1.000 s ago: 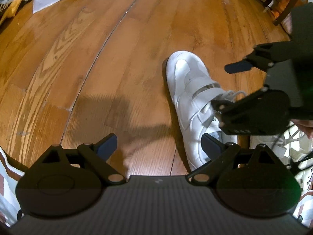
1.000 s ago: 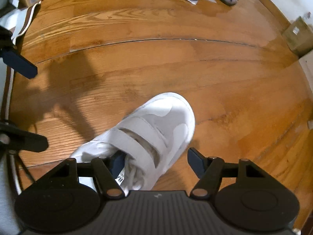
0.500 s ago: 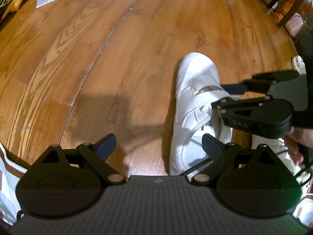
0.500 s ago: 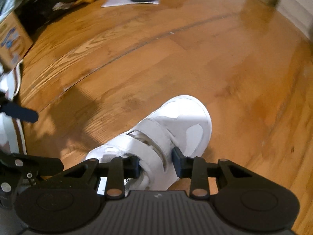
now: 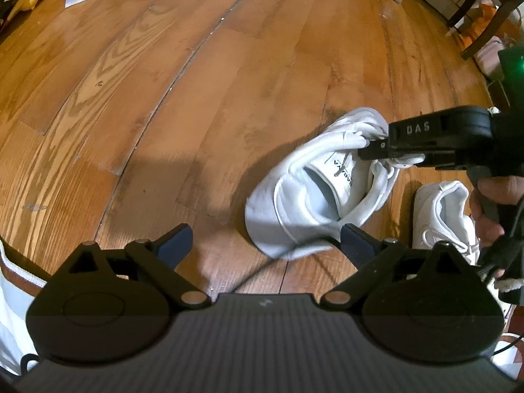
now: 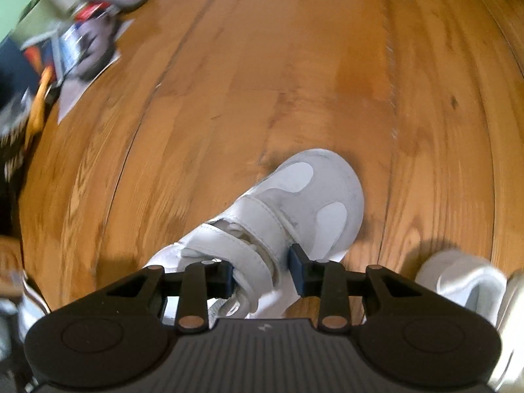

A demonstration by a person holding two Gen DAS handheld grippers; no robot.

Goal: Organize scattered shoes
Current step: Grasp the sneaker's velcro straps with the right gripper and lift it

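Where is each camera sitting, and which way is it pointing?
Left wrist: on the open left claw, facing down at the wooden floor; the right claw and a hand show.
Right wrist: on the right claw, looking down at the white strap sneaker it grips.
Shared: that sneaker, a second white shoe, the floor.

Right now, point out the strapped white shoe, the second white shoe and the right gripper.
strapped white shoe [image 6: 314, 193], right wrist view, on its toe cap.
second white shoe [image 5: 442, 216], left wrist view, on its heel collar.
right gripper [image 6: 262, 271], right wrist view, midway between fingertips.
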